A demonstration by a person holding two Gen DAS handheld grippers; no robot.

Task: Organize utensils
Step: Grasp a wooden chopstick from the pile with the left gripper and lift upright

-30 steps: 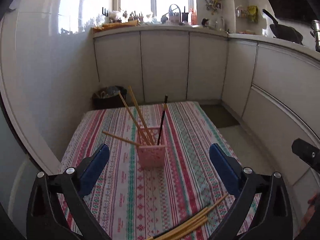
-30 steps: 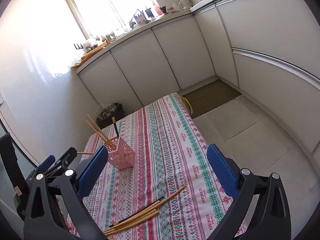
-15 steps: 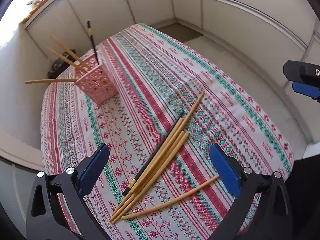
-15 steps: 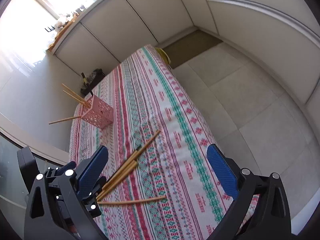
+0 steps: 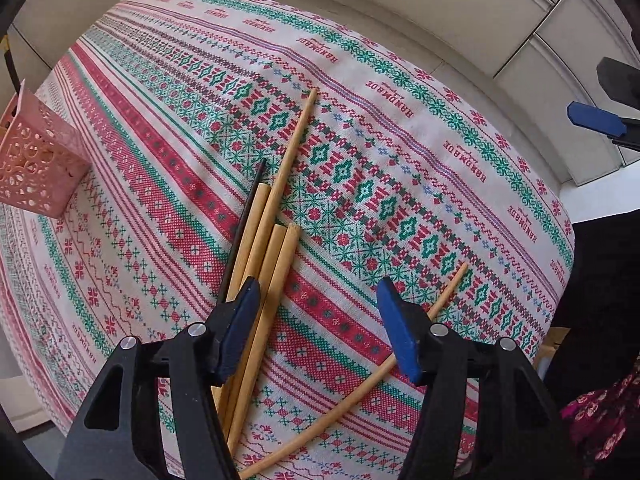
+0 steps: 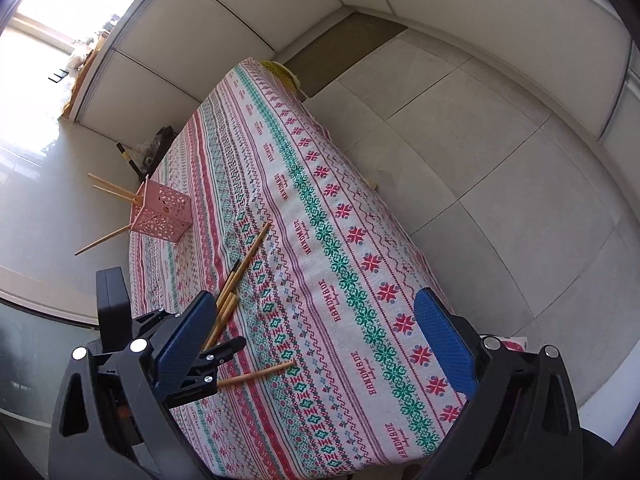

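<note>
Several bamboo chopsticks and one black one lie bundled (image 5: 264,236) on the patterned tablecloth (image 5: 400,128). A single bamboo stick (image 5: 448,288) lies apart to the right. My left gripper (image 5: 320,332) points down over them with its jaws closing. The bundle's right sticks run between the pads beside the left one, and neither pad presses on them. The pink lattice holder (image 5: 36,168) stands at the left. In the right wrist view my right gripper (image 6: 316,344) hangs wide open above the cloth, holding nothing. There the holder (image 6: 160,216) has several chopsticks in it.
The table's long edge (image 6: 384,200) drops to a tiled floor (image 6: 500,140) on the right, with white cabinets (image 6: 440,4) beyond. A dark bin (image 6: 156,148) sits by the wall past the holder. A yellow thing (image 6: 280,70) shows at the table's far end.
Both cameras have tipped down toward the table. My left gripper has sunk over the chopstick bundle and its jaws have narrowed. The right gripper has come lower and stays wide.
</note>
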